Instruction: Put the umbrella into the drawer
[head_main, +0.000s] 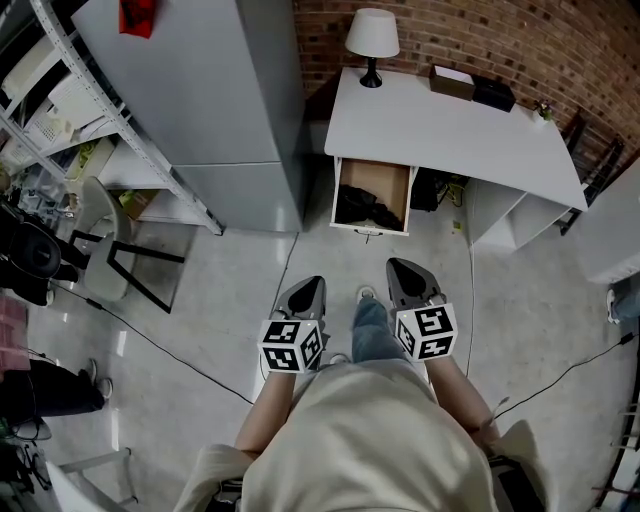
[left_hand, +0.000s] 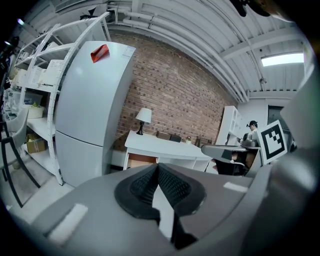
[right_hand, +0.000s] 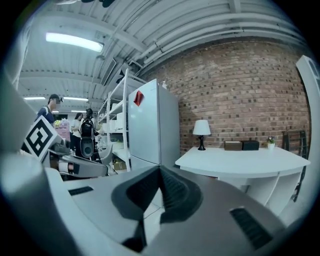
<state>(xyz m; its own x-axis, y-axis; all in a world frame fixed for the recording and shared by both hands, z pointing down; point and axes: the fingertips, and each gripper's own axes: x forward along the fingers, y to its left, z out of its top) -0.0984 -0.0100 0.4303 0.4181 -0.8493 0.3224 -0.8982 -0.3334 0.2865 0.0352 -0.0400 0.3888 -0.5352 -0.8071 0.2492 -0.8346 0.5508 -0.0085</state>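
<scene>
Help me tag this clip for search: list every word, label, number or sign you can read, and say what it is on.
No words or numbers are readable in any view.
Red tag on the fridge: too blurred to read any print.
Left claw and right claw: square black-and-white code patterns, no letters.
Brown box and black box on the desk: too small to read.
</scene>
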